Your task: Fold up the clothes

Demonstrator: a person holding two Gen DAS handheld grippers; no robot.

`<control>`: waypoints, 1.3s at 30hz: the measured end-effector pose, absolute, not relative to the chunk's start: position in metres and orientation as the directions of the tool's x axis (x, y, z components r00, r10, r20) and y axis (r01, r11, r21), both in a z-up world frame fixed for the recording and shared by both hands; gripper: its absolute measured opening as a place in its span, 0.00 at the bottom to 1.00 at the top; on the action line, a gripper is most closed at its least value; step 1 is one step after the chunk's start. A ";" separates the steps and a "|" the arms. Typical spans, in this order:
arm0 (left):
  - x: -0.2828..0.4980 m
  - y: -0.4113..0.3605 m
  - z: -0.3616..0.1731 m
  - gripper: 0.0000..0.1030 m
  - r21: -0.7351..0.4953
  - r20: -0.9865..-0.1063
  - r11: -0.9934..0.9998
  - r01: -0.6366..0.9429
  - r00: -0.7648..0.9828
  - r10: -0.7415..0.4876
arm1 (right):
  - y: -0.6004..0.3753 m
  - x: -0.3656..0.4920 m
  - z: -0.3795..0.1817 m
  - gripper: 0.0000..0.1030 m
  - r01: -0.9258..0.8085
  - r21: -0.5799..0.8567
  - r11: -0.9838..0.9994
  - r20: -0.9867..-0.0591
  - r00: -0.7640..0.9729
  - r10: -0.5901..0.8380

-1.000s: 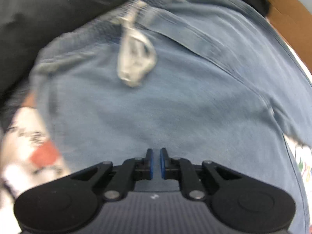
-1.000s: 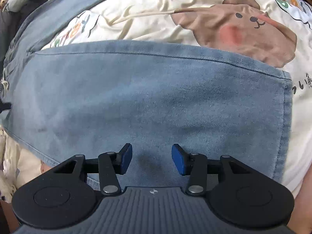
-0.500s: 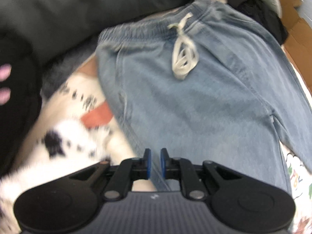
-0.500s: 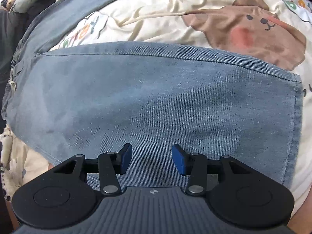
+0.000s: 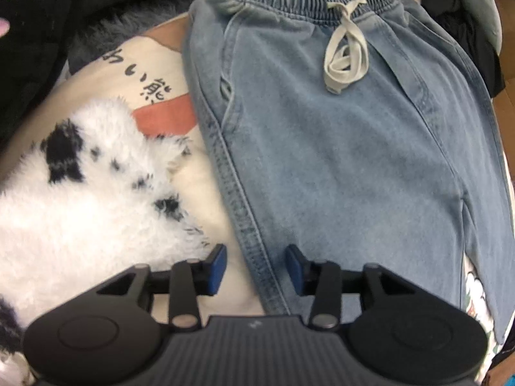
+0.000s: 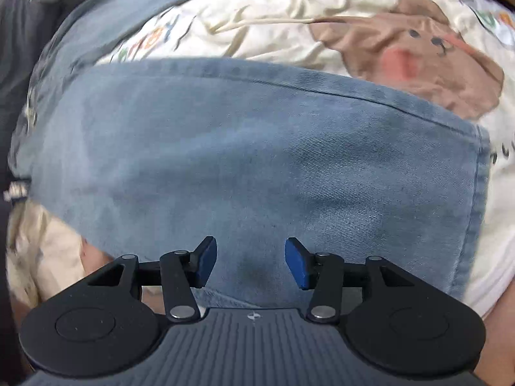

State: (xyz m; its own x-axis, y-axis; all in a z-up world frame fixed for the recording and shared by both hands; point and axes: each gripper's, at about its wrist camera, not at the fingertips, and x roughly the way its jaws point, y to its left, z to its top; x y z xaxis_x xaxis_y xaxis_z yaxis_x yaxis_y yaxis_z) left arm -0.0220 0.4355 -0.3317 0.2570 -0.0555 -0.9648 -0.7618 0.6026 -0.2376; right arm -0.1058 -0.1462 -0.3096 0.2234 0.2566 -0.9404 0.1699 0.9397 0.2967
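Two matching black handheld grippers, low in each frame

The left gripper and right gripper each had a ribbed grey body, round black side discs, silver pivot screws, a small white mark, and blue pads on the jaws.

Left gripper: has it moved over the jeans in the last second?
Yes. The left gripper backed away from the drawstring to the jeans' side seam, fingers opened.
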 end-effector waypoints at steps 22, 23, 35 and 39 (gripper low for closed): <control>-0.033 0.422 -0.335 0.46 -0.293 -0.943 0.578 -0.762 0.330 -0.043 | -0.064 -0.135 -0.312 0.68 -0.192 0.058 0.980 -0.965 0.241 0.105; -0.035 0.422 -0.335 0.45 -0.294 -0.941 0.574 -0.764 0.336 -0.035 | -0.068 -0.136 -0.309 0.69 -0.174 0.047 0.984 -0.964 0.251 0.091; -0.043 0.433 -0.329 0.37 -0.303 -0.933 0.576 -0.759 0.358 -0.019 | -0.067 -0.136 -0.321 0.66 -0.110 0.052 0.993 -0.965 0.251 0.078; -0.045 0.433 -0.327 0.35 -0.303 -0.934 0.570 -0.764 0.356 -0.019 | -0.062 -0.135 -0.327 0.65 -0.103 0.049 0.993 -0.966 0.249 0.073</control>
